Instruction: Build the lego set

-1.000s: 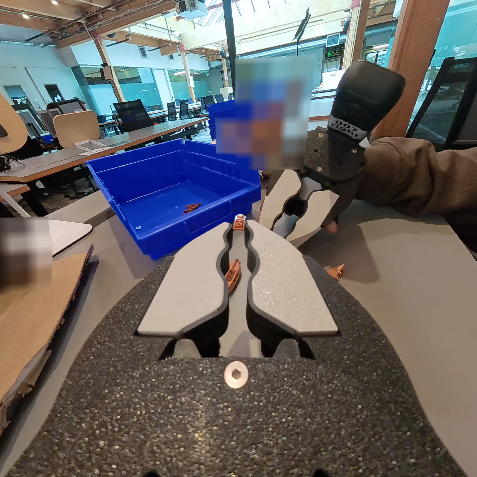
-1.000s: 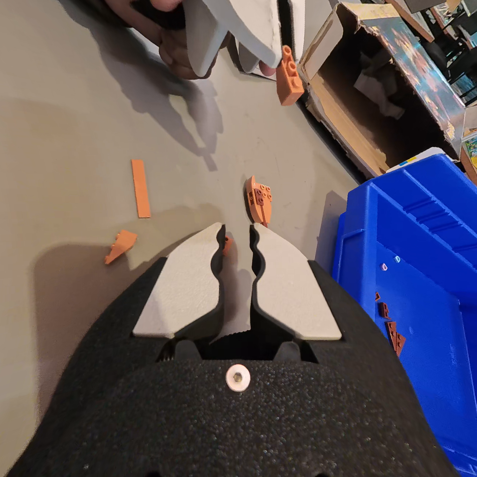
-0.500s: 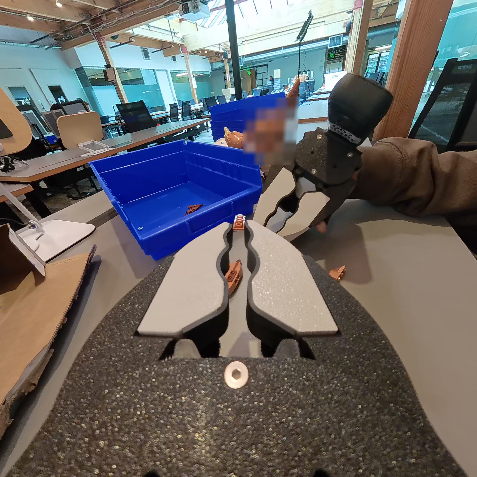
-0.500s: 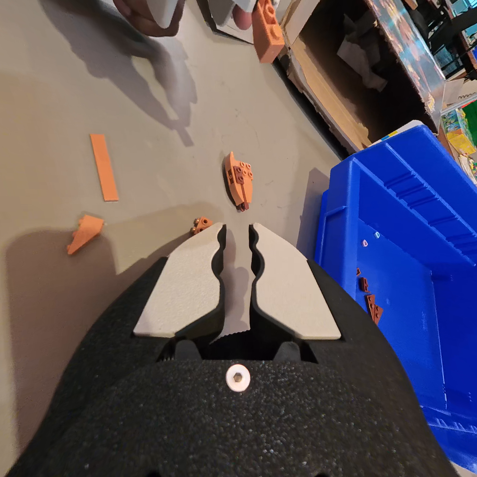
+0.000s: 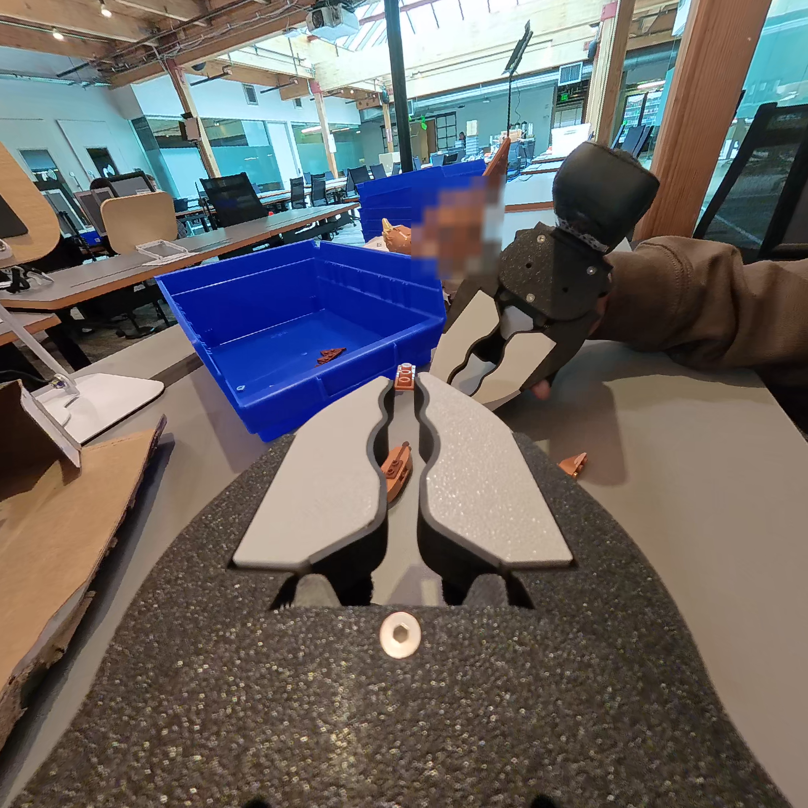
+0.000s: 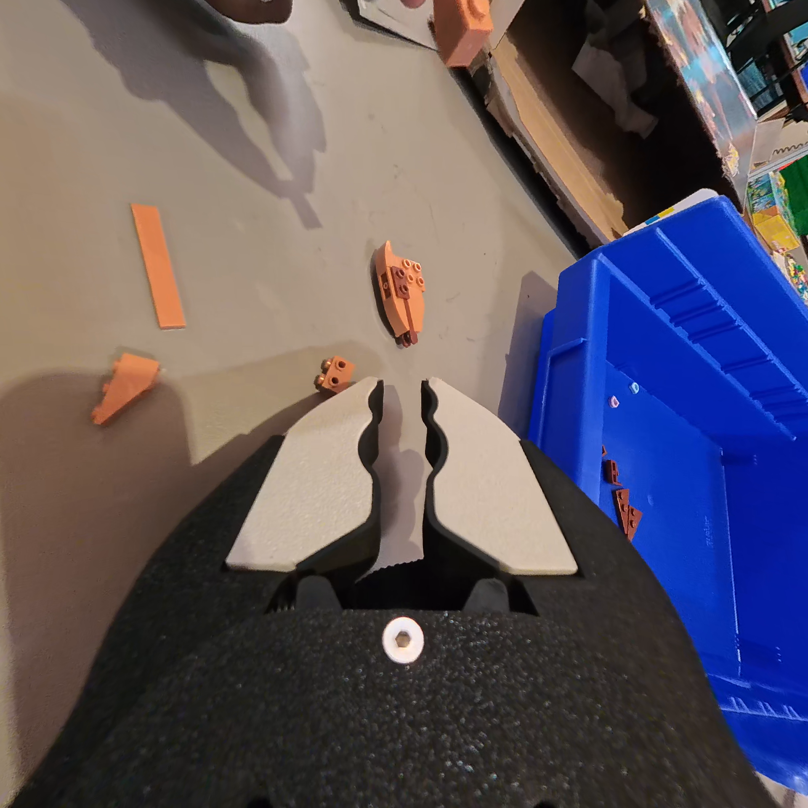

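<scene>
Left tongs [image 5: 405, 381] were clamped on a small orange-brown stud brick [image 5: 405, 377], both pads pressed against its sides at the very tips, brick sticking out forward. That brick sat in the air just in front of the near wall of the blue bin [image 5: 306, 315], not inside it. Same brick showed at the top edge of the right wrist view [image 6: 462, 30], held above the surface next to a torn cardboard box [image 6: 568, 144].

Right tongs [image 6: 402, 384] stood apart with nothing between the pads, only grey surface [image 6: 245, 140] visible through the gap. They hung tilted down over the surface, just left of the blue bin's outer wall [image 6: 581, 350]. Nearest thing was a small orange block with side holes [image 6: 334, 377], just beside the left fingertip, not gripped; whether it touched the tip was not clear. Ahead of the tips lay a curved orange assembly with dark brown studded plates on it [image 6: 400, 293], apart from both pads. Further left lay a flat orange tile strip [image 6: 157, 266] and an orange wedge piece [image 6: 124, 387], well apart from the tongs.

Bin floor held a few dark brown wedge plates [image 6: 625, 507] and two tiny pale bits [image 6: 614, 401].

From the left wrist view, the right tongs [image 5: 489, 384] pointed down toward the surface beside the bin, carried by an arm in a brown sleeve [image 5: 699, 301]. The curved assembly [image 5: 397, 470] was visible under the left tongs, through the gap between the fingers. White stand base [image 5: 100, 402] and cardboard [image 5: 57, 524] sat off to the left.
</scene>
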Tool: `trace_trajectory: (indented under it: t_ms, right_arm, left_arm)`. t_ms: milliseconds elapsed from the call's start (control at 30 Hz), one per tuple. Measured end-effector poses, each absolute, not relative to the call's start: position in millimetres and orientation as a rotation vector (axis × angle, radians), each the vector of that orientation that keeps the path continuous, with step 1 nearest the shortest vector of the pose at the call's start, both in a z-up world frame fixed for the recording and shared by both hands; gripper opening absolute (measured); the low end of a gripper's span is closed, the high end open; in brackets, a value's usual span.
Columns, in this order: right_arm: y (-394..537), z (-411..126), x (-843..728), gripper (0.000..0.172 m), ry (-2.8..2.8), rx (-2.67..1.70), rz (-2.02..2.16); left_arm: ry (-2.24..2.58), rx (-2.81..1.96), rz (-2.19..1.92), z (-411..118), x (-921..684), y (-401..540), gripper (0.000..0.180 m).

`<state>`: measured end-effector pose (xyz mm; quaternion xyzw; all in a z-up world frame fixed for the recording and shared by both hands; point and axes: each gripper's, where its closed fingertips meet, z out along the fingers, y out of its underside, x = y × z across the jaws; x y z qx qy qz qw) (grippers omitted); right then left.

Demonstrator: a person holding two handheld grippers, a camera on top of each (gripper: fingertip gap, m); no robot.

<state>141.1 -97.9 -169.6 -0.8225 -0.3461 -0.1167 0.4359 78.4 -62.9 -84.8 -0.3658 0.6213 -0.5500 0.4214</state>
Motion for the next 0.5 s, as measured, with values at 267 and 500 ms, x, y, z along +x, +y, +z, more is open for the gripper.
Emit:
trace_trajectory:
  t_ms: [267,500]
  right_arm:
    - [-100.0,-167.4,134.3,0.016,-0.895,-2.019,-0.262]
    - [-98.3,-171.0,128.0,0.016,-0.885,-2.026,-0.197]
  left_arm:
    - [1.559,-0.920,-1.377,-85.9,78.9,-63.2,0.008]
    - [1.564,-0.919,-1.374,-86.6,79.0,-63.9,0.008]
